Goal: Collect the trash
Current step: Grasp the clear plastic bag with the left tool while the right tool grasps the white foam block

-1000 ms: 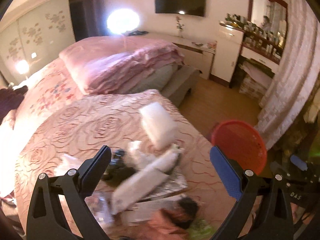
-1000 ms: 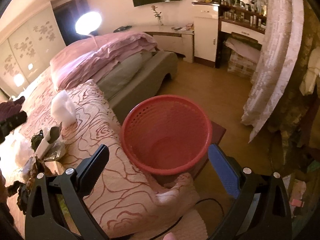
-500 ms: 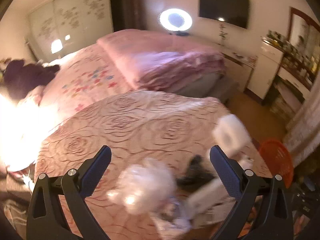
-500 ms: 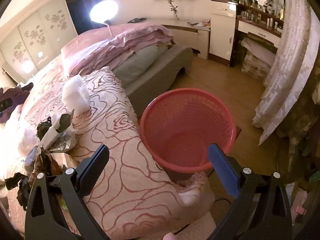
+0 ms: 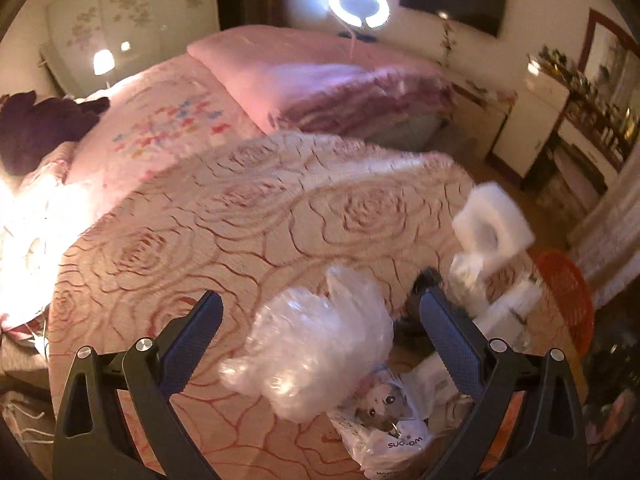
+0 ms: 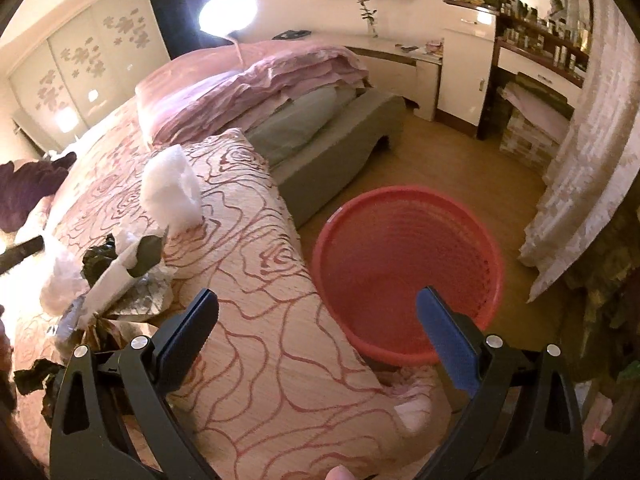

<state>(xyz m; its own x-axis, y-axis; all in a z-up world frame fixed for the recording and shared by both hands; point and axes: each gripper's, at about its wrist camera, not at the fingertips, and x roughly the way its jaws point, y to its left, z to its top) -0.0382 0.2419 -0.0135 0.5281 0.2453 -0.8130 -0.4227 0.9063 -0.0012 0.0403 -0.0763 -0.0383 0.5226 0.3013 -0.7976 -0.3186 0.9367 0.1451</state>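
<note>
A heap of trash lies on the rose-patterned bedspread (image 5: 248,216). In the left wrist view a crumpled clear plastic bag (image 5: 316,340) sits between the fingers of my open left gripper (image 5: 318,322), which hovers just above it. A white foam block (image 5: 492,224) and a printed white bag (image 5: 388,420) lie to the right. In the right wrist view my open right gripper (image 6: 318,314) holds nothing and hangs over the bed's edge beside the red basket (image 6: 404,272) on the floor. The foam block (image 6: 172,192) and dark wrappers (image 6: 120,264) lie to its left.
Folded pink quilts (image 6: 256,80) are stacked at the bed's far end. A white cabinet (image 6: 464,68) and a cluttered dresser stand past the wooden floor (image 6: 448,160). A lace curtain (image 6: 592,152) hangs on the right. A ring light (image 5: 358,4) glows behind the bed.
My left gripper has swung left and closed in over the clear plastic bag. The right gripper has drifted left, so the basket now sits further right in its view.
</note>
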